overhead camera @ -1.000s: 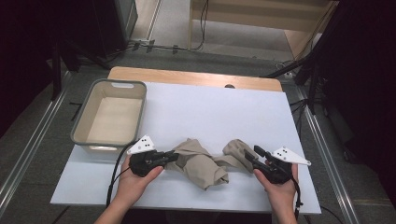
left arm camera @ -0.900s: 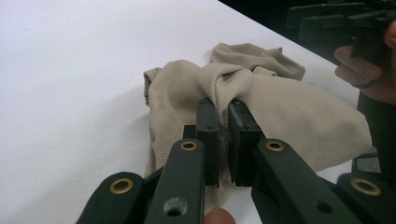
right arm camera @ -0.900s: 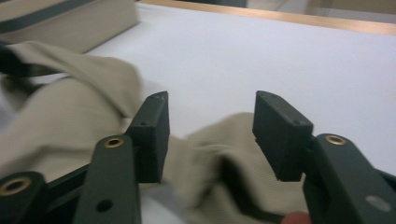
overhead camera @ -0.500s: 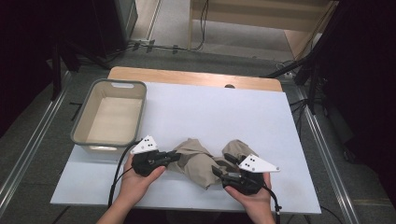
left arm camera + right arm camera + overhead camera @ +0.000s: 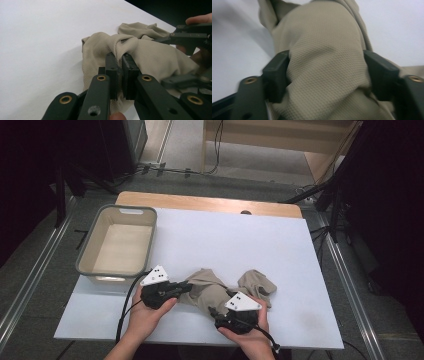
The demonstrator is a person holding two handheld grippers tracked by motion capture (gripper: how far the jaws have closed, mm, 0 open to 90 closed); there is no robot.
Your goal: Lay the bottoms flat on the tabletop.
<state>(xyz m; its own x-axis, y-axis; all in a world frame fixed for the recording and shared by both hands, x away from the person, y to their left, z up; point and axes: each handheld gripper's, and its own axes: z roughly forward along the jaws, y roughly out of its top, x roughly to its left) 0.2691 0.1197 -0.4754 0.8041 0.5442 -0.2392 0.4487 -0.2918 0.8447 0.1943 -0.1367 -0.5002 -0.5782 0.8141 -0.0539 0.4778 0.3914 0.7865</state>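
Note:
A crumpled beige cloth (image 5: pixel 209 291) lies near the front edge of the white table (image 5: pixel 225 240). My left gripper (image 5: pixel 187 286) is at the cloth's left end, shut on a raised fold of the cloth (image 5: pixel 150 55), which is pinched between its pads (image 5: pixel 111 65). My right gripper (image 5: pixel 214 311) points into the cloth's middle from the front. Its jaws have just been opening and stand wide, with a bulge of cloth (image 5: pixel 324 62) between them. The right gripper (image 5: pixel 192 37) also appears at the far right of the left gripper view.
A grey, empty plastic bin (image 5: pixel 86 254) stands at the table's left side, just behind my left hand. A strip of wooden tabletop (image 5: pixel 200 202) runs along the back. Metal rails and cables lie on the floor around the table.
My right hand has slid left along the table's front, from the cloth's right end to its middle, and its jaws have spread. The left gripper has kept still on its fold.

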